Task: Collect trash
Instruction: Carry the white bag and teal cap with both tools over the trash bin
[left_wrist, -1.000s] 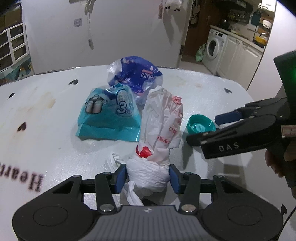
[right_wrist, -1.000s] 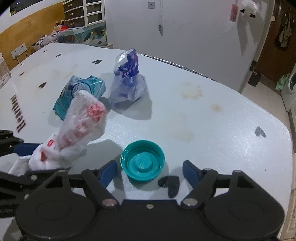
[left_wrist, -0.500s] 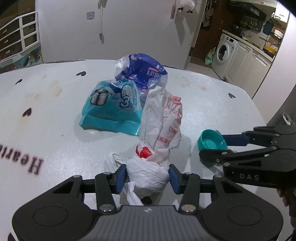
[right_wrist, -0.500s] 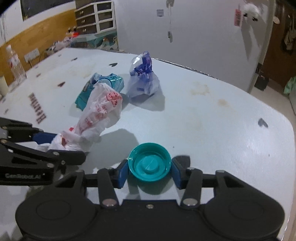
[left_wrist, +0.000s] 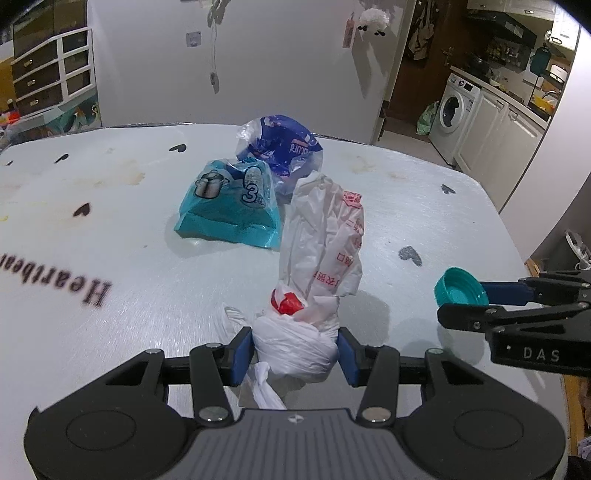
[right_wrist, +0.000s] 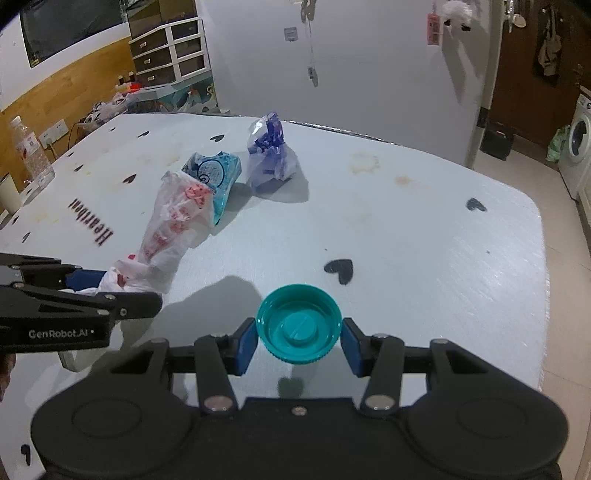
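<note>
My left gripper (left_wrist: 295, 356) is shut on the knotted end of a white plastic bag with red print (left_wrist: 321, 251), which stands up from the white table (left_wrist: 110, 266). The bag also shows in the right wrist view (right_wrist: 173, 225). My right gripper (right_wrist: 299, 341) is shut on a teal bottle cap (right_wrist: 299, 325) and holds it lifted above the table. The cap shows in the left wrist view (left_wrist: 460, 287) at the right. A teal wrapper (left_wrist: 229, 203) and a blue-and-clear bag (left_wrist: 280, 151) lie farther back on the table.
A clear plastic bottle (right_wrist: 31, 151) stands at the table's far left edge. The table's right edge (right_wrist: 543, 280) drops to the floor. A washing machine (left_wrist: 456, 110) and cabinets stand beyond on the right. The table has dark heart marks and lettering (left_wrist: 55, 280).
My right gripper closed on the teal cap and lifted it off the table. My left gripper kept its hold on the white bag and rose a little.
</note>
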